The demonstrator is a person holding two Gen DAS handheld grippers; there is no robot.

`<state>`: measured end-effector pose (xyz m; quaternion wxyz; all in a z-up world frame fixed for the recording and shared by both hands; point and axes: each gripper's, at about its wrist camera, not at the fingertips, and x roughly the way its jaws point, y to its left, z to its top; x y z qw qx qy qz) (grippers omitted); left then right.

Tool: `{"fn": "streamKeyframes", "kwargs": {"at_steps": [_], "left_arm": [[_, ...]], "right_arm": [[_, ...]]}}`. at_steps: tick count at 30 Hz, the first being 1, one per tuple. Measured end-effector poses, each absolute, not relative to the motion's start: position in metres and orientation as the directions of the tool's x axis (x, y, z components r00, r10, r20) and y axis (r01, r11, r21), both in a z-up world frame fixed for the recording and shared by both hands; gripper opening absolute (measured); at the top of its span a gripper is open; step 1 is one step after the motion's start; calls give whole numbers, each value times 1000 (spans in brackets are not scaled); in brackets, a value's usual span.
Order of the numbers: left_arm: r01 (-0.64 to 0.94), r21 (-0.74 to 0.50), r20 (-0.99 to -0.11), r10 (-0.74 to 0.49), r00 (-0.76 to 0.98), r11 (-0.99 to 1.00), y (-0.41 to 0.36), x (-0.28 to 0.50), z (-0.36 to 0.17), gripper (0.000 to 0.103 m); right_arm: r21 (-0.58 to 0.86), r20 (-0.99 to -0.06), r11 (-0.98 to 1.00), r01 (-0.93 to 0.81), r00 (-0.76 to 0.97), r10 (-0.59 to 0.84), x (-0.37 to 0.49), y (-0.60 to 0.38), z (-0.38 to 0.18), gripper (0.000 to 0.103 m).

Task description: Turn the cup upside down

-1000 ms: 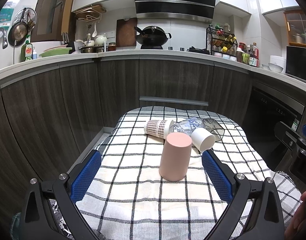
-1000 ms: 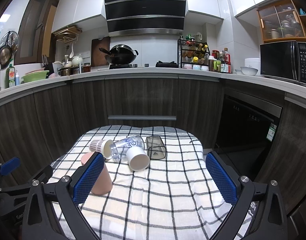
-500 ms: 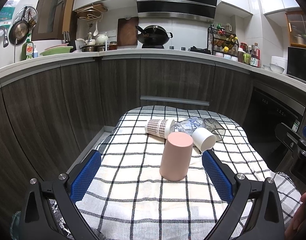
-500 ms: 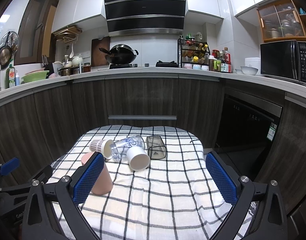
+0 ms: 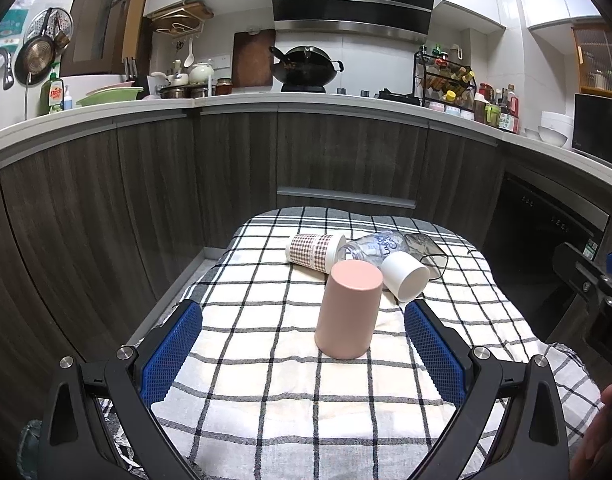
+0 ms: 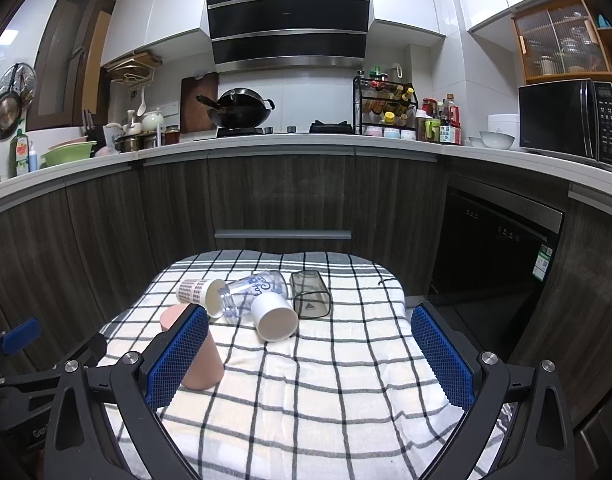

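A pink cup stands upside down on the checked cloth, just ahead of my open, empty left gripper. In the right wrist view the pink cup is partly hidden behind the left finger of my open, empty right gripper. Behind it lie on their sides a checked paper cup, a clear printed glass, a white cup and a smoky clear cup. They also show in the right wrist view: paper cup, glass, white cup, smoky cup.
The cloth covers a small table in front of dark wooden kitchen cabinets. A dishwasher front is at the right. The left gripper's body shows at the left edge of the right wrist view. The counter holds cookware.
The left gripper's view has drifted very slightly; the cups have not moved. Both grippers stay open.
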<state>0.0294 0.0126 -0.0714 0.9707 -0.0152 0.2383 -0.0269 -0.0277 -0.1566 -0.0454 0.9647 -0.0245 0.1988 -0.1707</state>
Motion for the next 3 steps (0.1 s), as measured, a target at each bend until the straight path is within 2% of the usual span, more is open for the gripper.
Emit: {"fn": "streamKeyframes", "kwargs": {"at_steps": [3], "left_arm": [[35,-39,-476,-49,878,999,13,32,-73,103]], "right_arm": [[-114,-376,941,319,863,-338,-27,-157,-46,102]]}}
